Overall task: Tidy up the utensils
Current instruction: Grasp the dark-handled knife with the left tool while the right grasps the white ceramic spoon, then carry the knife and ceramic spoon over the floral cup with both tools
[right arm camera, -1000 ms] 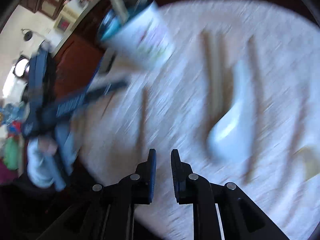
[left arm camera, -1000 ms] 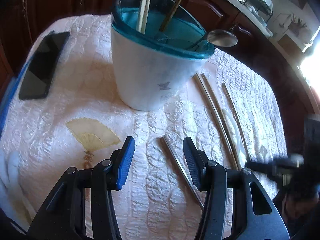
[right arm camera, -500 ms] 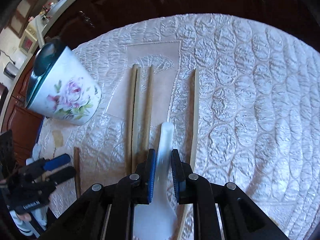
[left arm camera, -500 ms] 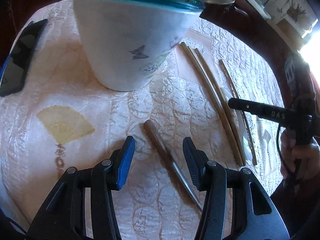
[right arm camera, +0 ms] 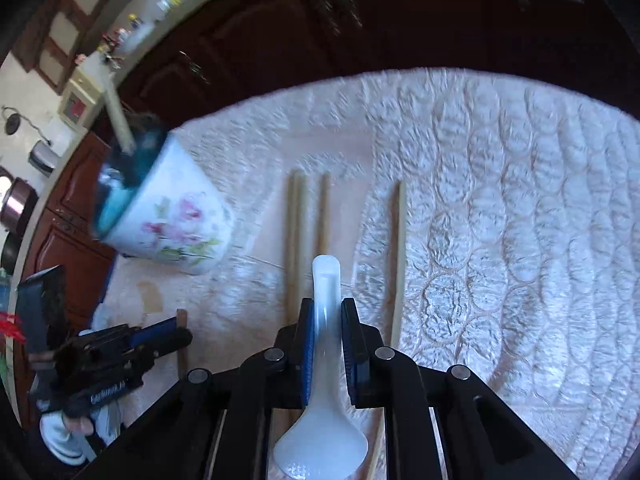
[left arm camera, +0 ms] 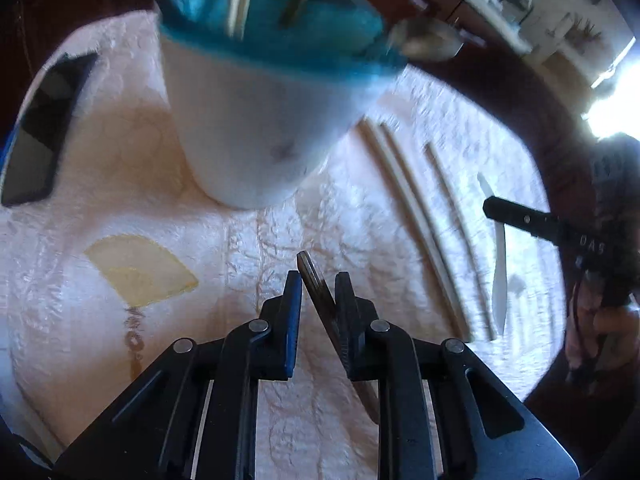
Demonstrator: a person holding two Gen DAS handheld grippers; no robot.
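A white holder with a teal rim [left arm camera: 256, 136] stands on the quilted cloth and holds chopsticks and a metal spoon; it shows with pink flowers in the right wrist view [right arm camera: 168, 220]. My left gripper [left arm camera: 318, 304] has narrowed around a dark metal utensil handle [left arm camera: 320, 300], which leans against the right finger with a gap on the left. My right gripper [right arm camera: 327, 324] is shut on a white ceramic spoon [right arm camera: 325, 360] by its handle, bowl toward the camera. Several chopsticks [right arm camera: 294, 240] lie on the cloth beside it. The left gripper also shows in the right wrist view [right arm camera: 168, 334].
A black phone [left arm camera: 44, 128] lies at the left edge of the table. A yellow fan motif [left arm camera: 140, 272] marks the cloth. Dark wooden cabinets [right arm camera: 280, 40] stand behind the table. The right gripper's finger [left arm camera: 520, 218] reaches in from the right.
My left gripper has closed in around the metal utensil handle. My right gripper has taken the white spoon's handle between its fingers. The view is blurred from motion.
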